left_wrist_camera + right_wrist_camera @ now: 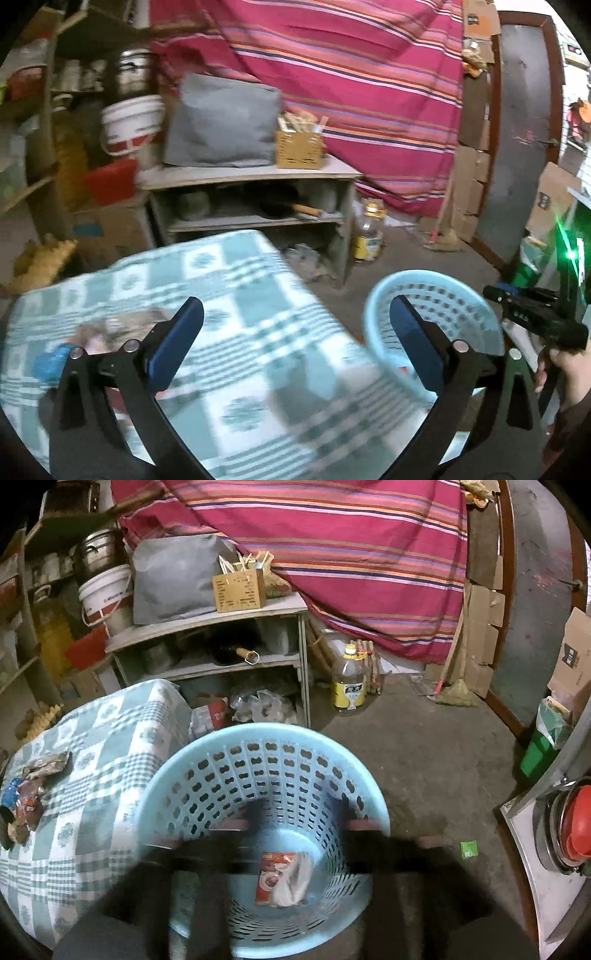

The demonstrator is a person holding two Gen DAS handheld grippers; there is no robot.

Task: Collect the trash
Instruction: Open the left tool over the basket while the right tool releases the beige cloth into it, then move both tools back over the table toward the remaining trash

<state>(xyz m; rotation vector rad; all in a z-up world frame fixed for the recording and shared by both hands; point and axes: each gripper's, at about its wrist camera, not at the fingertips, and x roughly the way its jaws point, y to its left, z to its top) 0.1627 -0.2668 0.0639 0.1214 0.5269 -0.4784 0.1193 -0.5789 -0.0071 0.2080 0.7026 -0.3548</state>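
A light blue perforated basket (229, 775) stands on the floor beside a table under a green checked cloth (110, 746). A red wrapper and white crumpled paper (284, 878) lie in its bottom. Several crumpled wrappers (33, 790) lie on the cloth's left side; they show blurred in the left wrist view (96, 336). My left gripper (295, 332) is open and empty above the cloth, the basket (461, 306) to its right. My right gripper (299, 830) hangs over the basket, blurred, its fingers spread apart and empty. It also shows in the left wrist view (535, 317).
A grey shelf unit (221, 620) with a bamboo box (240, 590) stands behind the table. An oil bottle (349, 683) and a broom (454, 690) are on the concrete floor. A green scrap (468, 849) lies right of the basket. A counter with a pot (569, 834) is at the right.
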